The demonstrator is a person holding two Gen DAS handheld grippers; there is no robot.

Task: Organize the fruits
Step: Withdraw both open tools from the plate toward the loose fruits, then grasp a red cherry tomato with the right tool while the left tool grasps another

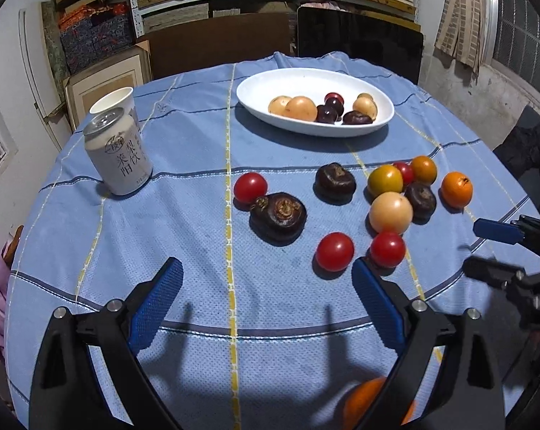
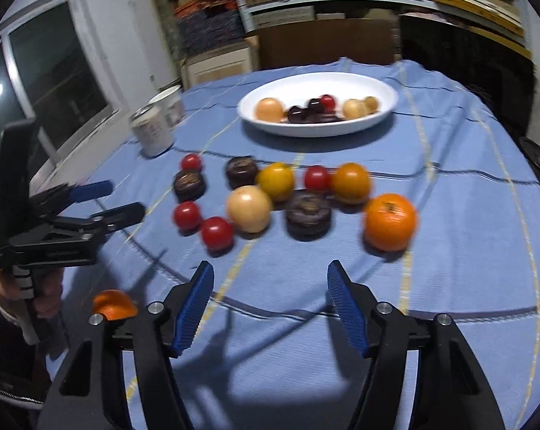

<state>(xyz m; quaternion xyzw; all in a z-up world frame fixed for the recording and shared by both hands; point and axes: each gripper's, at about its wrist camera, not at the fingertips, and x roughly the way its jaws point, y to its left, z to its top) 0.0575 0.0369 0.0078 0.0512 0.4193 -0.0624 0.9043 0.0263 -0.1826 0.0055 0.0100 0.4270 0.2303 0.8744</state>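
A white oval dish (image 1: 259,87) (image 2: 384,89) at the back of the table holds several pale, dark and red fruits. In front of it, loose on the blue cloth, lie red cherry tomatoes (image 1: 334,252), dark water chestnuts (image 1: 278,216), yellow and orange tomatoes (image 2: 276,181), a pale round fruit (image 2: 249,208) and a tangerine (image 2: 390,222). Another orange fruit (image 1: 366,403) (image 2: 113,304) lies near the front edge. My left gripper (image 1: 266,274) (image 2: 117,199) is open above bare cloth. My right gripper (image 2: 271,270) (image 1: 485,247) is open too, short of the tangerine, with nothing between its fingers.
A drink can (image 1: 119,154) and a paper cup (image 1: 114,98) stand at the left of the table. Shelves of boxes and a dark chair back (image 1: 359,43) are behind it. The cloth-covered table curves away at the front and sides.
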